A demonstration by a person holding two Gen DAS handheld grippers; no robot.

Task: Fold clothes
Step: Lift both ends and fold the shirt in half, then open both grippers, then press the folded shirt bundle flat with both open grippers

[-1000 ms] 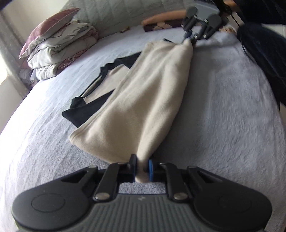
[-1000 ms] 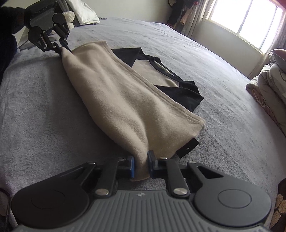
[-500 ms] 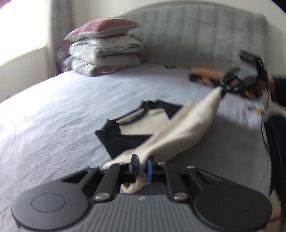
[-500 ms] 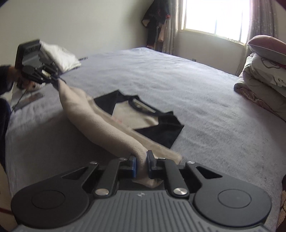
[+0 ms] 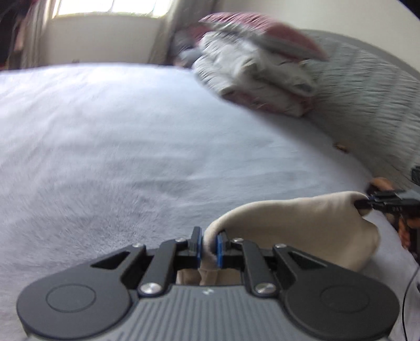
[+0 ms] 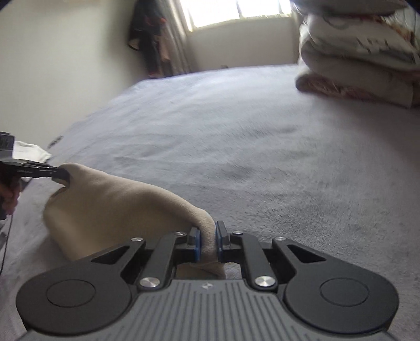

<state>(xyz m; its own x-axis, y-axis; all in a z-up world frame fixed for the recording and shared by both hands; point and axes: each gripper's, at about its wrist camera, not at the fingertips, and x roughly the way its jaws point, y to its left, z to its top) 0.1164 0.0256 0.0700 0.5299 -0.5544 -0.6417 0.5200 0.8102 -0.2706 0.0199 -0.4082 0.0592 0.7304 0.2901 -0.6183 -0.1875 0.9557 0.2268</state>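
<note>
Left wrist view shows the left tongs clamped on one end of the cream garment, the right tongs pinching the other, cloth sagging between them over the bed.

The right claw is closed on one end of a beige cloth, which is pinched between its blue pads. The cloth stretches to the left, where the left claw grips its other end, and its middle part hangs down towards the grey bed. A pile of folded bedding lies on the bed at the upper right, below a bright window, and dark clothes hang in the corner.
</note>
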